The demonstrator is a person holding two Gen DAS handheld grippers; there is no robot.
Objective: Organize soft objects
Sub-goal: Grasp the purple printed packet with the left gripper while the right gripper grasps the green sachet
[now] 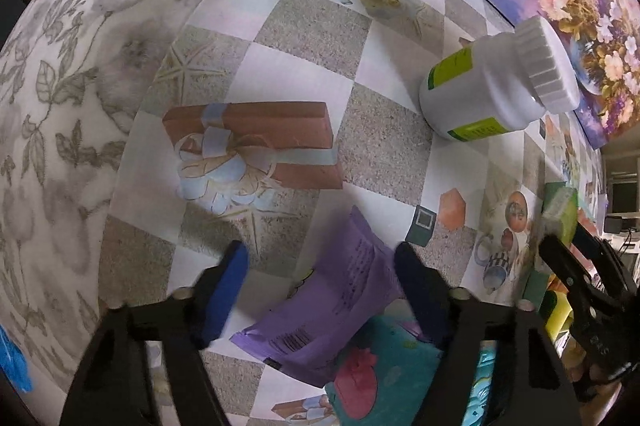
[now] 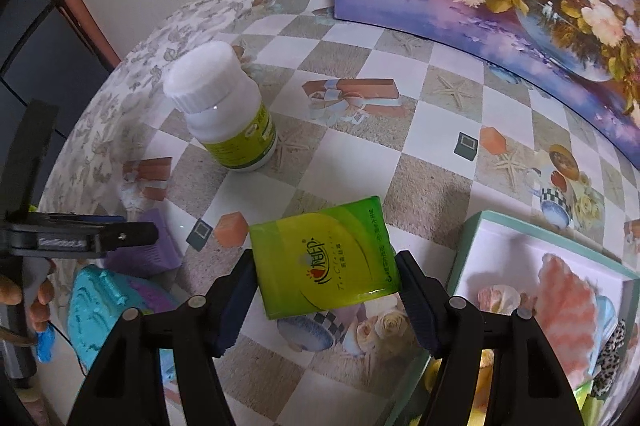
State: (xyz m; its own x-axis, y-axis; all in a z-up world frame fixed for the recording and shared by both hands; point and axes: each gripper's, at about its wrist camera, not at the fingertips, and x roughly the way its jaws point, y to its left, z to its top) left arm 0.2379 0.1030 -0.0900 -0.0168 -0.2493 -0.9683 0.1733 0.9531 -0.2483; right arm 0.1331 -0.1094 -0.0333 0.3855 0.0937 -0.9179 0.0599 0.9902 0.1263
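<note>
Green plastic tissue pack [image 2: 326, 258] pinched in your right tool [image 2: 325, 300], lifted; carry toward box [image 2: 532, 228] at three o'clock. Left tool [image 1: 322, 290] spread over purple pouch [image 1: 340, 302]; close next.

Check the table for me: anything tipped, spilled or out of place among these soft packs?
One oddity: the white pill bottle, a hard item, stands upright on the checkered tablecloth among soft things. Nothing is spilled or torn. The purple pack lies askew, partly over a teal pack.

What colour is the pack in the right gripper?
Green and yellow pack; clearest in right wrist view.
</note>
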